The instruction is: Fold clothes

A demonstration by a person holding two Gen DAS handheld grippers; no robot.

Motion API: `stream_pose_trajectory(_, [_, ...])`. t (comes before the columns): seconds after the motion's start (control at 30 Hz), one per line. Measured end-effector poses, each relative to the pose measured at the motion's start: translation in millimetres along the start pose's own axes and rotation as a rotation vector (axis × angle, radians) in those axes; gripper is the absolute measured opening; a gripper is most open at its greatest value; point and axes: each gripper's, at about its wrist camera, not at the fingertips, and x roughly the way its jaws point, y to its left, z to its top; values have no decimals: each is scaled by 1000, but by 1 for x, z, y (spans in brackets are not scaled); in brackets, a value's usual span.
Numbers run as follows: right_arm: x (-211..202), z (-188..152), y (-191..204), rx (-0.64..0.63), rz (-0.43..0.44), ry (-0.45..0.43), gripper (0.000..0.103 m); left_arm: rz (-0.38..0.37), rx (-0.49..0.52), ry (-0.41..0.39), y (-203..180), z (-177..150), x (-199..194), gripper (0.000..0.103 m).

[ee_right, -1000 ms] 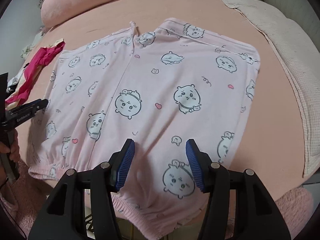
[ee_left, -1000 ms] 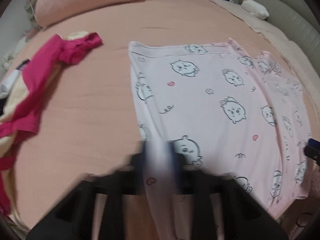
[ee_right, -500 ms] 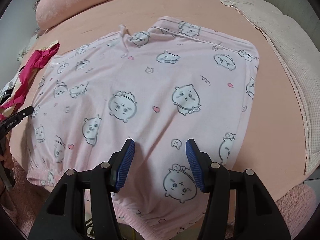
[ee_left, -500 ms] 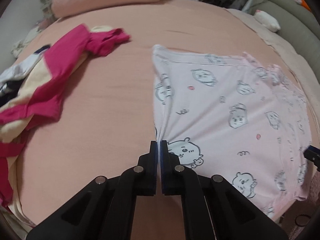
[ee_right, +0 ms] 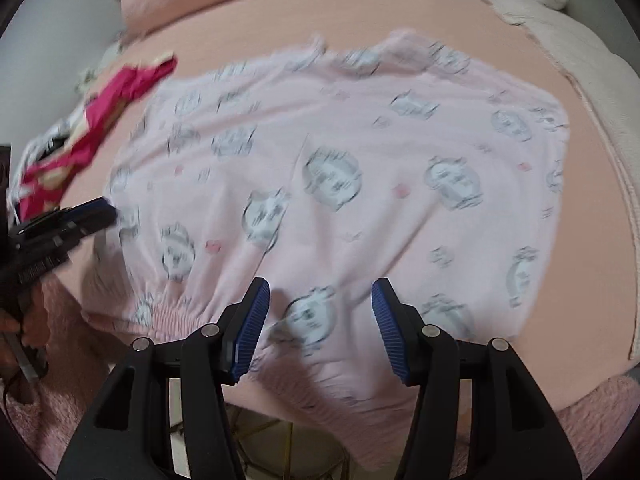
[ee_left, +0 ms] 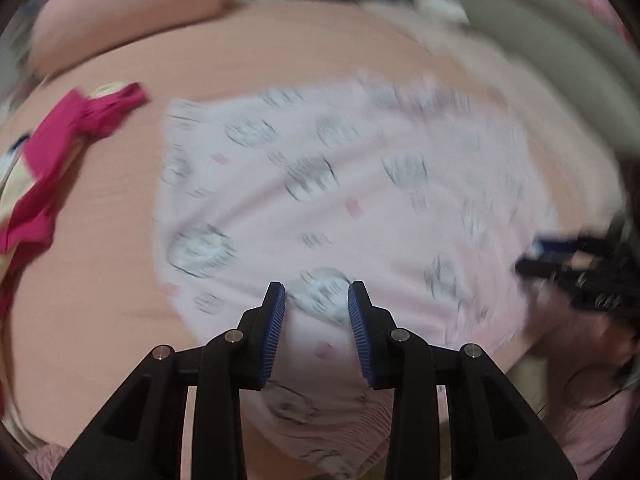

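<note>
A peach-covered bed fills both views, with a long pink pillow along its far edge at the upper left of the frame. Spread flat across the middle of the bed lies the pale pink pyjama shorts, printed with small cartoon faces, the gathered waistband at the lower edge; motion blur softens the print, so the folds are hard to read. A magenta garment lies crumpled at the left, apart from the shorts. The left tool hovers over the shorts' lower edge, its 2 blue pads apart, clamping nothing. The right tool is likewise spread wide above the waistband.
</note>
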Motion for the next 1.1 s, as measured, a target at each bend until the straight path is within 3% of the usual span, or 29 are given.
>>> stream_pose_trajectory(0.1, [-1, -14, 0, -14, -48, 23, 55, 32, -56, 45, 10, -7, 4, 35])
stream_pose_trajectory(0.23, [-14, -32, -13, 10, -79, 23, 55, 144, -105, 85, 30, -18, -6, 31])
stream_pose_trajectory(0.3, [-19, -40, -20, 32, -89, 27, 55, 172, -137, 109, 38, -28, -13, 34])
stream_pose_trajectory(0.4, [-26, -52, -31, 66, -105, 33, 55, 113, -188, 97, 38, -42, -32, 33])
stream_pose_trajectory(0.5, [-34, -60, -41, 118, -85, -3, 55, 8, -159, 35, 20, -49, -46, 33])
stream_pose_trajectory(0.6, [-33, -65, -53, 184, -81, -10, 55, 53, -152, 133, 14, -55, -30, 33])
stream_pose_trajectory(0.67, [-30, -69, -61, 193, -115, 24, 55, 69, -160, 165, 15, -59, -26, 34])
stream_pose_trajectory(0.73, [-37, -74, -68, 226, -89, 5, 55, 67, -163, 177, 17, -59, -29, 34])
stream_pose_trajectory(0.83, [-47, -82, -79, 282, -49, -18, 55, 68, -142, 146, 13, -57, -38, 33])
stream_pose_trajectory(0.97, [-54, -84, -99, 394, -5, -61, 59, 3, -114, 62, -6, -46, -46, 33])
stream_pose_trajectory(1.1, [-49, -87, -104, 458, 53, -43, 59, -24, -31, 21, -40, -28, -42, 33])
